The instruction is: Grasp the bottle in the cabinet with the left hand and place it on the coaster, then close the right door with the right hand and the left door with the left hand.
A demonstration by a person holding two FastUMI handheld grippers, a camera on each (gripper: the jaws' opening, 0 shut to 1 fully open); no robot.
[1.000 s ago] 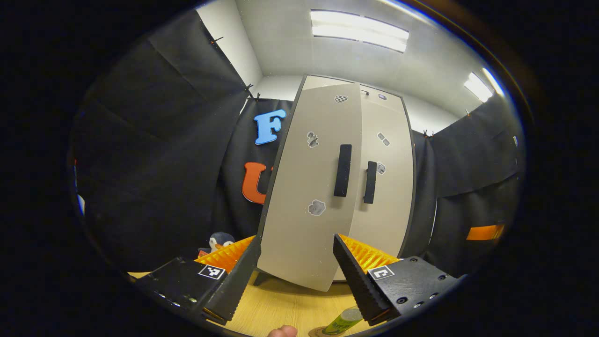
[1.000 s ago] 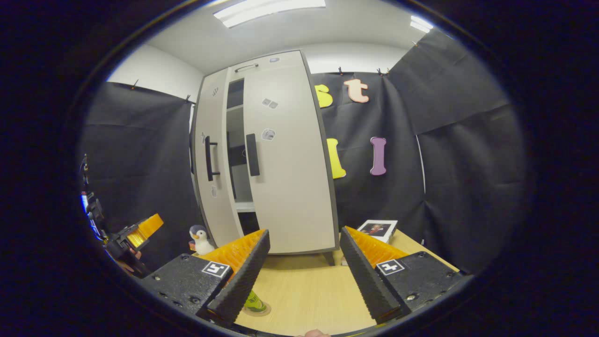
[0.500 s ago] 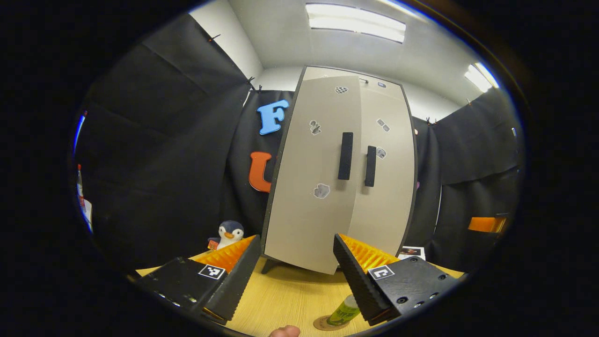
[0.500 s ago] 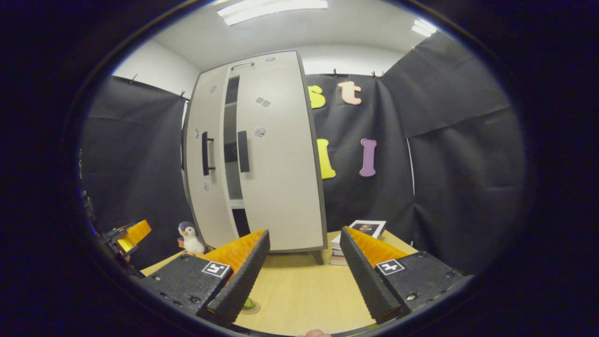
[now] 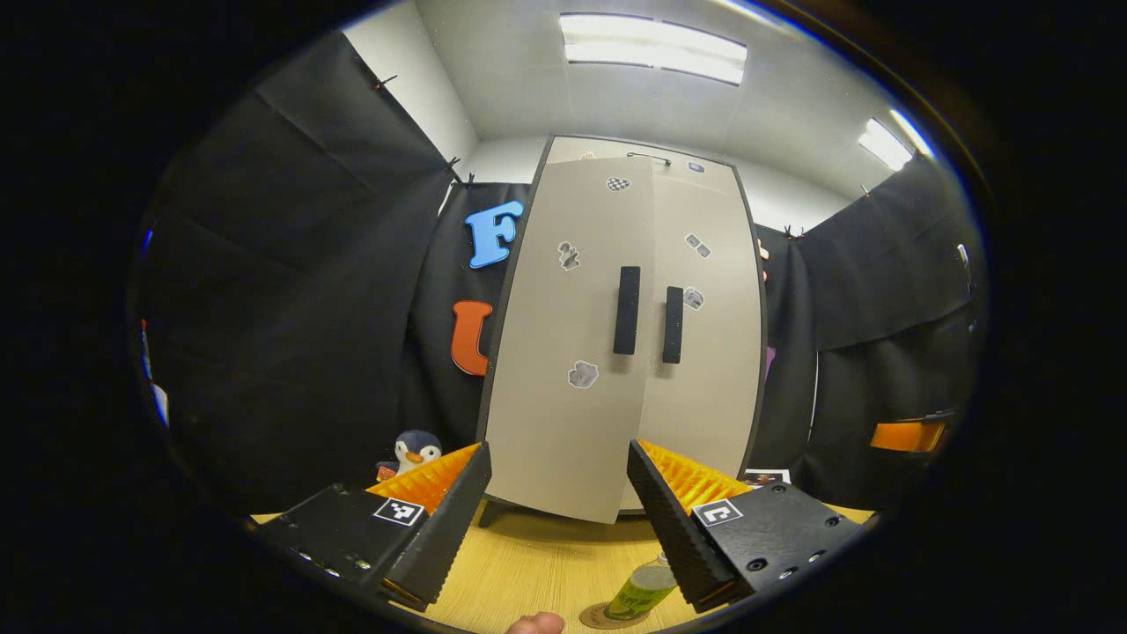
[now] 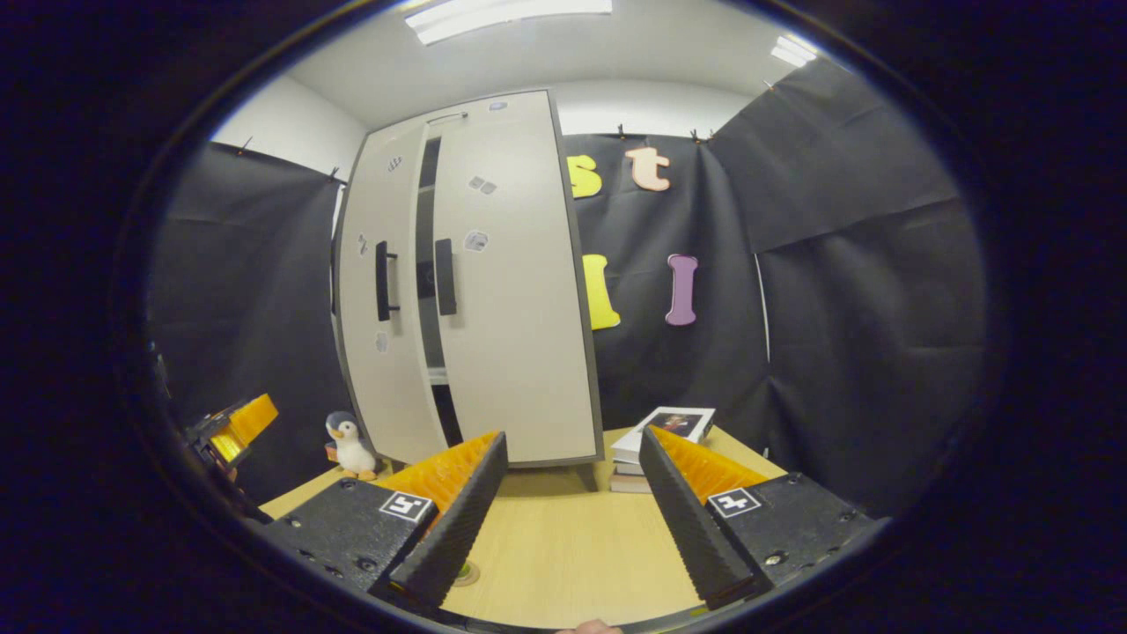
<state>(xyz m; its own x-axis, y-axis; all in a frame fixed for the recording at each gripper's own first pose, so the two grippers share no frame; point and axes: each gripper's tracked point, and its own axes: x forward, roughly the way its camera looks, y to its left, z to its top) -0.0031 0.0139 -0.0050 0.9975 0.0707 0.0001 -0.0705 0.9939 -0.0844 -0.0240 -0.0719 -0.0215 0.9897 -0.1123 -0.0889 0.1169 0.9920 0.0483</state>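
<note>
the left door [image 5: 572, 343] of the cabinet [image 6: 493, 114] is not quite shut: in the right gripper view a dark slit shows between it and the right door [image 6: 511, 299], which sits flush with the cabinet. the left door's bottom edge swings out toward the left tool [image 5: 556, 519], which hangs straight in front of it, spread wide and holding nothing, so it is the nearer one for the last push, i judge. the door's long axis is upright, its handle [image 5: 626, 310] above the tool. the bottle [image 5: 641, 592] stands on the coaster [image 5: 607, 615] on the counter [image 6: 572, 546], in front of the cabinet. the right tool [image 6: 568, 519] is also wide and empty, off to the cabinet's right.
</note>
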